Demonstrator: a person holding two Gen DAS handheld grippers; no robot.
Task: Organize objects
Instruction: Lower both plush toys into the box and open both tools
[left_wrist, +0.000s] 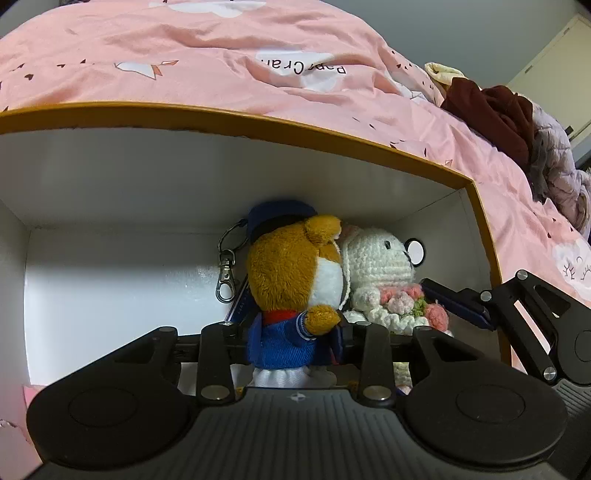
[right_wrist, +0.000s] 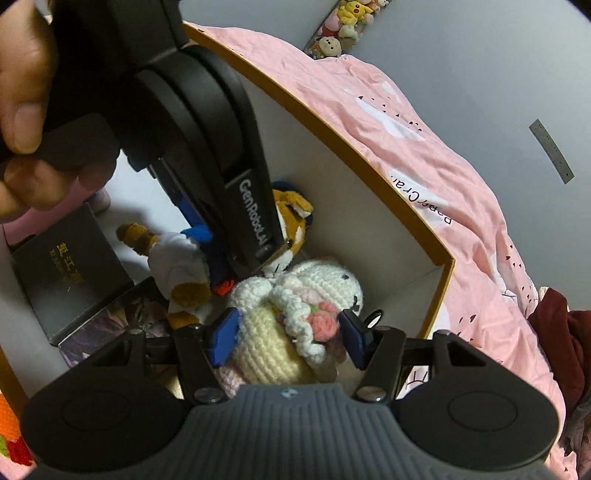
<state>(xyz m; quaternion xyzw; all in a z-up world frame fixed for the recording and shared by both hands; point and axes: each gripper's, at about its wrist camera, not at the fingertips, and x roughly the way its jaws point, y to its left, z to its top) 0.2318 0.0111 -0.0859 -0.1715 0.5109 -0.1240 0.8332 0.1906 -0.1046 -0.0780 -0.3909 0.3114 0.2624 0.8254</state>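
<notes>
The bed (left_wrist: 258, 74) has a pink cover, and the big box (left_wrist: 332, 127) sits on it. Both toys are inside the box, near its far right corner.

The bear (left_wrist: 291, 280) in blue clothes stands at about 12 o'clock in the left view. The left gripper (left_wrist: 291, 332) is closed tight around its middle. The bunny (right_wrist: 291, 317) is white yarn with pink flowers. It touches the bear, at its 3 o'clock side. The right gripper (right_wrist: 288, 332) has a blue pad on each side of the bunny, but I cannot tell if it is squeezing.

A dark case (right_wrist: 70, 266) lies at 9 o'clock in the right view. A small clip (left_wrist: 226, 275) hangs by the bear's head.

I think this step is putting the toys down in the box. Next, both grippers should open slowly and lift straight up, so the toys do not tip.
</notes>
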